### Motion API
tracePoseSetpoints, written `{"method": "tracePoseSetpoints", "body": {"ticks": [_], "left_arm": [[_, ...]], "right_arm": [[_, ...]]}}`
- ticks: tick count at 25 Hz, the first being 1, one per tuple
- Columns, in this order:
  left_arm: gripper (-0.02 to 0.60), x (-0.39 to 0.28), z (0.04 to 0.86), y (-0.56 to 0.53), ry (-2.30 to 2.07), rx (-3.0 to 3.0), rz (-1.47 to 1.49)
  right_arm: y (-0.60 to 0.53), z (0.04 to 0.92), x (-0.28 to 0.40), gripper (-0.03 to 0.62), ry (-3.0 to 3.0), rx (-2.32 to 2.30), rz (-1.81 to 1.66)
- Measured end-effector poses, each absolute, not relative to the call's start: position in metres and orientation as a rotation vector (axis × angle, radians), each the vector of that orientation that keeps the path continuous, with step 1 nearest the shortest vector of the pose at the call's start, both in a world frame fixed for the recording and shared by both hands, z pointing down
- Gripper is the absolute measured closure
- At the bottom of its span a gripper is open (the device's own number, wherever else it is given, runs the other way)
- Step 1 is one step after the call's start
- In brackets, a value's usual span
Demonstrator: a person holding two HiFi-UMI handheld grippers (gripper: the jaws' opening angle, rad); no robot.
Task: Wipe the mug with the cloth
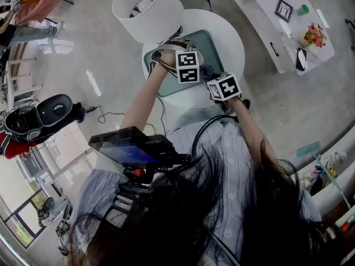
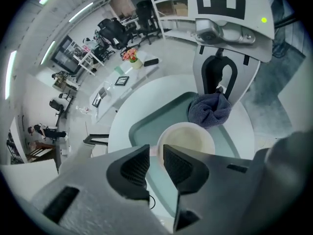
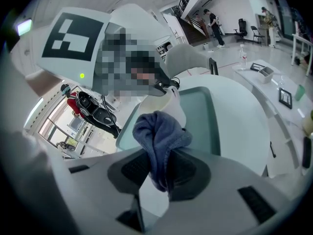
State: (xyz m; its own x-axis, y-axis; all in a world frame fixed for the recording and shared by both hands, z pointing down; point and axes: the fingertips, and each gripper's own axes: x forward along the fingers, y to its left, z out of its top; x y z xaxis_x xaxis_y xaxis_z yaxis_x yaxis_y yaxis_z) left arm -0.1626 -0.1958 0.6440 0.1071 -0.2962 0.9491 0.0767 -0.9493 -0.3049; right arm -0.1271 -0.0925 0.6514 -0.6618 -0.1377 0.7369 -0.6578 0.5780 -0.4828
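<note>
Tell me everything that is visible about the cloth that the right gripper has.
The cloth is a small blue-grey piece that looks like soft terry or microfibre. It is bunched into a loose, wrinkled wad. The right gripper pinches its lower part between the fingers, and the rest bulges out beyond them. It is held in the air above the teal tray, at the rim of the cream mug, which it seems to touch on one side.
</note>
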Motion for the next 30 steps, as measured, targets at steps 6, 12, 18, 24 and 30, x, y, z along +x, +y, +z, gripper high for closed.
{"method": "tracePoseSetpoints", "body": {"ticks": [6,12,18,24,30], "left_arm": [[0.5,-0.157,0.647,-0.194,0.118,-2.101,-1.916],[0.5,-0.162,0.655,-0.195,0.216,-2.229,-1.968],[0.5,-0.167,0.651,-0.2,0.483,-2.421,-1.997],[0.506,-0.169,0.649,-0.197,0.731,-2.596,-2.048],[0.511,-0.176,0.65,-0.196,0.904,-2.613,-2.07]], "right_arm": [[-0.091,0.65,-0.129,0.496,-2.149,0.624,1.033],[-0.093,0.648,-0.131,0.496,-2.144,0.627,1.04],[-0.099,0.65,-0.123,0.496,-2.128,0.658,1.062],[-0.099,0.647,-0.128,0.496,-2.145,0.624,1.051],[-0.095,0.647,-0.131,0.496,-2.149,0.598,1.033]]}}
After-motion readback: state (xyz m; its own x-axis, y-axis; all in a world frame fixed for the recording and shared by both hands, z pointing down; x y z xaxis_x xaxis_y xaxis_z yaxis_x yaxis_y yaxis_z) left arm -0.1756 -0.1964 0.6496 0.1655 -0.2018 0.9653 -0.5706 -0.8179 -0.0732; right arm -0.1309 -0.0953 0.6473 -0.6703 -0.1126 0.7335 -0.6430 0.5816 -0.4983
